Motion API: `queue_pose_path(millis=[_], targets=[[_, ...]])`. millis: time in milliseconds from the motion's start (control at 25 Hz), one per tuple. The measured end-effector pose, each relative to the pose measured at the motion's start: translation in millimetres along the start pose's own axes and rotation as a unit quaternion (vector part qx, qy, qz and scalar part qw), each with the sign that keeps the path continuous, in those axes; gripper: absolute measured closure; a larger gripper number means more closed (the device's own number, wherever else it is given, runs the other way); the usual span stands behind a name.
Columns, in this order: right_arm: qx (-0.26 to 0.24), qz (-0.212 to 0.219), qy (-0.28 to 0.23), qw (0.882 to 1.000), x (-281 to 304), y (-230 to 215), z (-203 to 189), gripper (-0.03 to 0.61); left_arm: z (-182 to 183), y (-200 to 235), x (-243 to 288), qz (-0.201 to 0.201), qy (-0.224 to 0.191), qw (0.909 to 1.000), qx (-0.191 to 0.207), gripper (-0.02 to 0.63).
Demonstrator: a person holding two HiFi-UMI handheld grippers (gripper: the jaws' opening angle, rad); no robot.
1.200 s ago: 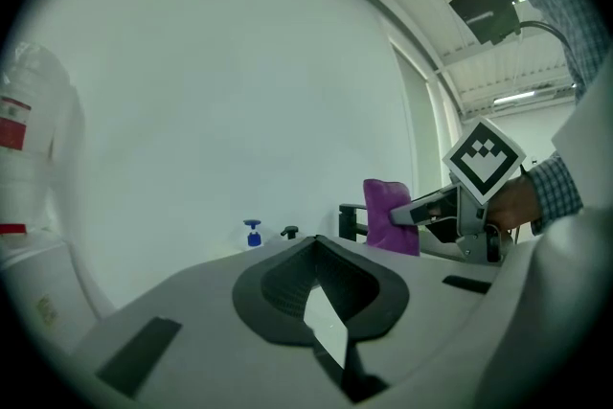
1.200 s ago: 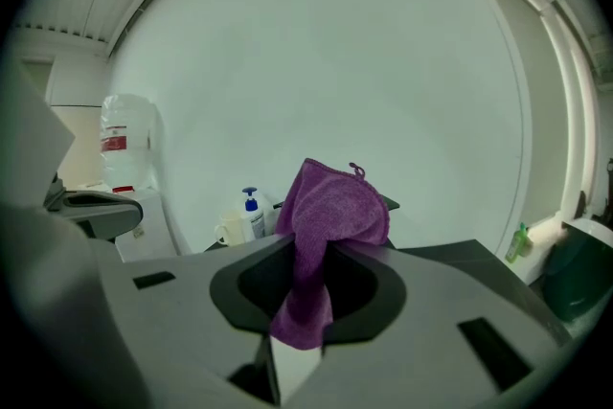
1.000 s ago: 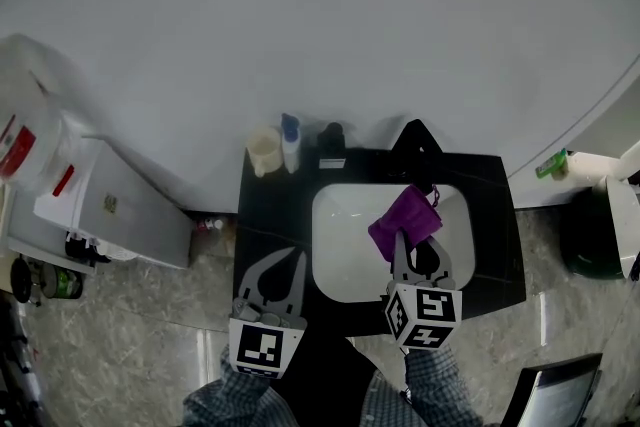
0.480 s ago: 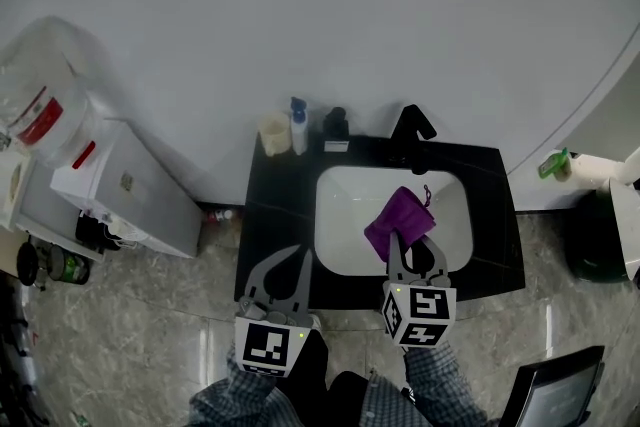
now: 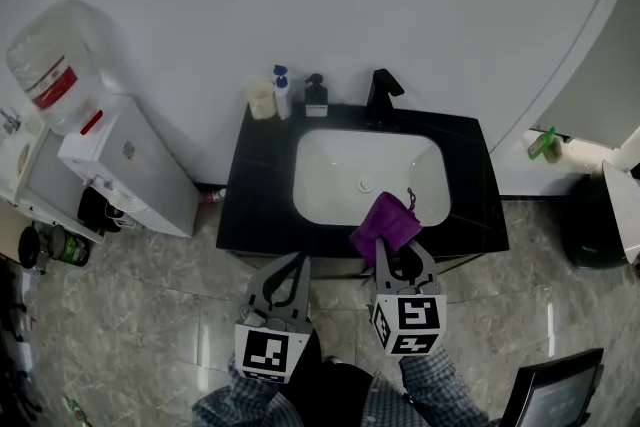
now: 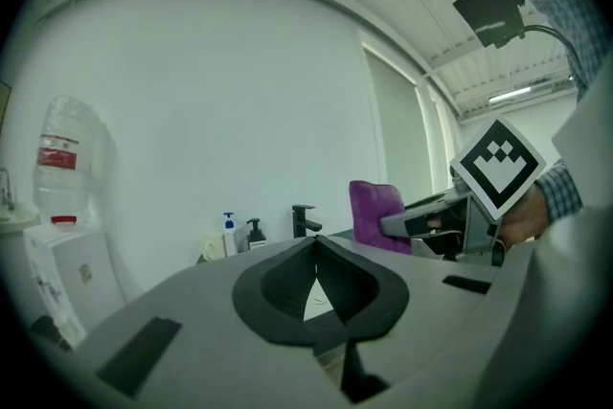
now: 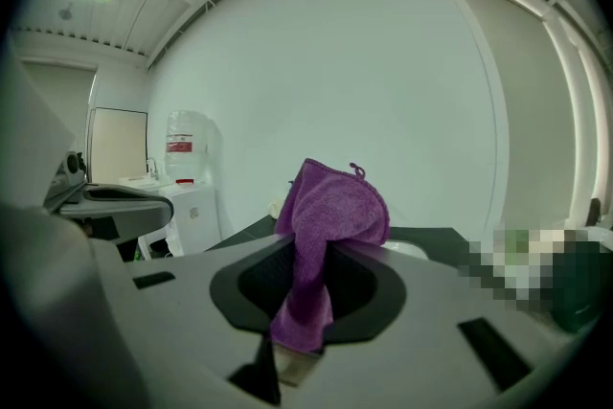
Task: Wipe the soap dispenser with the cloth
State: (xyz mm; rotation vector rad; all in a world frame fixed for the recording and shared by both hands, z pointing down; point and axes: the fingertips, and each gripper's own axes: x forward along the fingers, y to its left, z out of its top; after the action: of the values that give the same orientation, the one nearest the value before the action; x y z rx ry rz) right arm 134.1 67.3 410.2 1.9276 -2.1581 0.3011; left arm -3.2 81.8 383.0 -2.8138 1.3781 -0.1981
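Note:
The black soap dispenser (image 5: 316, 95) stands at the back of the dark counter (image 5: 258, 205), between a blue-topped spray bottle (image 5: 281, 91) and the black faucet (image 5: 381, 95). My right gripper (image 5: 384, 245) is shut on a purple cloth (image 5: 385, 223), held over the counter's front edge near the white basin (image 5: 330, 185). In the right gripper view the cloth (image 7: 328, 217) bunches up out of the jaws of that gripper (image 7: 308, 254). My left gripper (image 5: 298, 261) is shut and holds nothing, in front of the counter. Far ahead of the left gripper (image 6: 316, 244) the dispenser (image 6: 255, 233) shows small.
A pale cup (image 5: 262, 101) stands left of the spray bottle. A white water cooler (image 5: 120, 175) with its bottle (image 5: 52, 65) is to the counter's left. A paper roll (image 5: 588, 155) and a dark bin (image 5: 592, 233) are at the right. Grey tiled floor lies below.
The view has drawn back from the sink. Both grippers have come toward the front edge, the right one with the cloth still in it, farther from the dispenser.

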Motion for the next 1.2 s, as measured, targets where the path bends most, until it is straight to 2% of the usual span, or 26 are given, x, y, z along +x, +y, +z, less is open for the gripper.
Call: queue_pose_path(millis=[320, 520, 680, 800, 1200], targets=[[0.003, 0.004, -0.005, 1.000, -60, 1, -13, 0.499, -5, -34, -41, 0.002, 0.025, 0.9996, 0.010, 0.612], [0.009, -0.001, -0.017, 1.000, -68, 11, -5, 0.499, 4, -28, -51, 0.000, 0.025, 0.9994, 0.023, 0.612], [0.015, -0.006, -0.025, 1.000, -73, 18, 2, 0.499, 18, -23, -56, -0.005, 0.006, 0.9992, 0.038, 0.612], [0.022, -0.011, -0.030, 0.999, -77, 23, 5, 0.499, 18, -21, -60, -0.010, 0.018, 0.9988, 0.045, 0.612], [0.019, -0.013, -0.042, 0.999, -84, 44, 14, 0.499, 23, -23, -67, -0.033, 0.007, 0.9985, 0.044, 0.612]])
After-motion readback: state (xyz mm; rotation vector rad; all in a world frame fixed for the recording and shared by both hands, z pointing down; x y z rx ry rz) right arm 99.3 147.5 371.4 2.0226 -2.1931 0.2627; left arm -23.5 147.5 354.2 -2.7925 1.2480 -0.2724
